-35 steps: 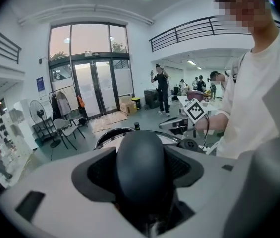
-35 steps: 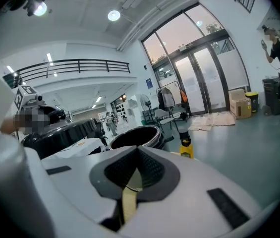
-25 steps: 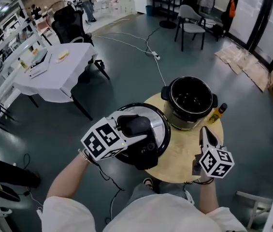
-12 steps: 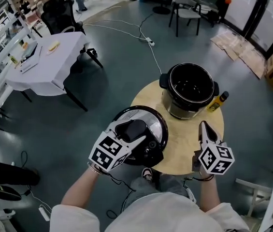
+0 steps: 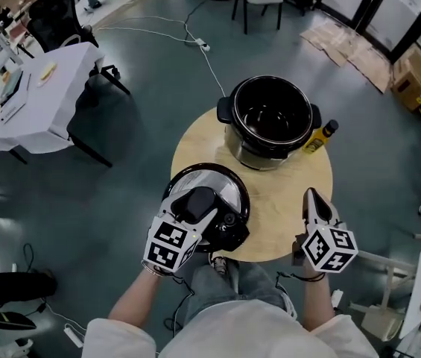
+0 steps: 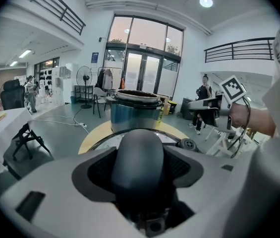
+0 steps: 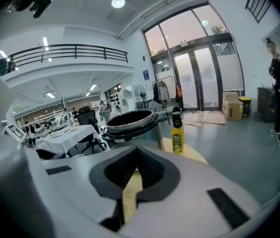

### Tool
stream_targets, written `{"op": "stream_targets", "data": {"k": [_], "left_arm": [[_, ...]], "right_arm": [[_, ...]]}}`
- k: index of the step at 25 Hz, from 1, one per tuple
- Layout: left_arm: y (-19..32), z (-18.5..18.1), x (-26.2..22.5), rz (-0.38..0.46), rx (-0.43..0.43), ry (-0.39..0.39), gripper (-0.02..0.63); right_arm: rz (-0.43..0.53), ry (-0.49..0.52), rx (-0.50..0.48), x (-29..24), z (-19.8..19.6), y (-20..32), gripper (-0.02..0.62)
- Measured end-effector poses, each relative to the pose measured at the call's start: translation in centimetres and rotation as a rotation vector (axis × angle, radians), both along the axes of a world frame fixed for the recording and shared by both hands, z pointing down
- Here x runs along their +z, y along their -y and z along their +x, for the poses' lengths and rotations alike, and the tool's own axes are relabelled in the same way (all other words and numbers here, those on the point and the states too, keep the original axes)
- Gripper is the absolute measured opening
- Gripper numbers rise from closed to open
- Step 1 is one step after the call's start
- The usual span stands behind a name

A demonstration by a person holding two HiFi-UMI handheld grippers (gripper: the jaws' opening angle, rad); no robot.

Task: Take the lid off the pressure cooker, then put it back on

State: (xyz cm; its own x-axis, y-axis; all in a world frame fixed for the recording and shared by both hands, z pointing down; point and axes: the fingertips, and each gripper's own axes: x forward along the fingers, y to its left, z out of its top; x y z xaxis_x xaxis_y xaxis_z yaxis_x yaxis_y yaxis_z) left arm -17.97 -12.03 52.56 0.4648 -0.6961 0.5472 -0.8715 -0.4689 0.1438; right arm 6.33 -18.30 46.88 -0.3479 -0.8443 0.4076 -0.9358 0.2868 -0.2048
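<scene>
head: overhead, down | gripper views: low, close | shared: pressure cooker (image 5: pixel 270 121)

Here's the round wooden table (image 5: pixel 288 211), with the open pressure cooker (image 5: pixel 258 157) standing on its far side, a yellow bottle (image 5: pixel 316 139) upright just beside it on the right, and the lid (image 5: pixel 229 189) over the near left edge, though whether it rests there I can't tell.

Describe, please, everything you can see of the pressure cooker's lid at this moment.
The lid is round: shiny metal top, black rim, dark rounded handle at its centre. It is off the pot, handle up, roughly level, over the near left edge of the round wooden table. The left gripper is clamped on the handle; whether the lid rests on the table is unclear.
</scene>
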Motion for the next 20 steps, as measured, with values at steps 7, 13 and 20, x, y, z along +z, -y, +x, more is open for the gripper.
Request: {"op": "stream_targets", "data": {"k": [7, 13, 20], "left_arm": [[1.7, 2.0, 4.2, -0.062, -0.023, -0.032, 0.281], [2.5, 4.2, 6.3, -0.080, 0.017, 0.036, 0.281], [3.6, 6.6, 7.6, -0.097, 0.058, 0.064, 0.281]], "right_arm": [[-0.040, -0.010, 0.081, 2.5, 3.6, -0.6, 0.002], [-0.062, -0.013, 0.144, 3.7, 6.4, -1.2, 0.002], [-0.086, 0.006, 0.174, 5.1, 7.5, -1.5, 0.002]]}}
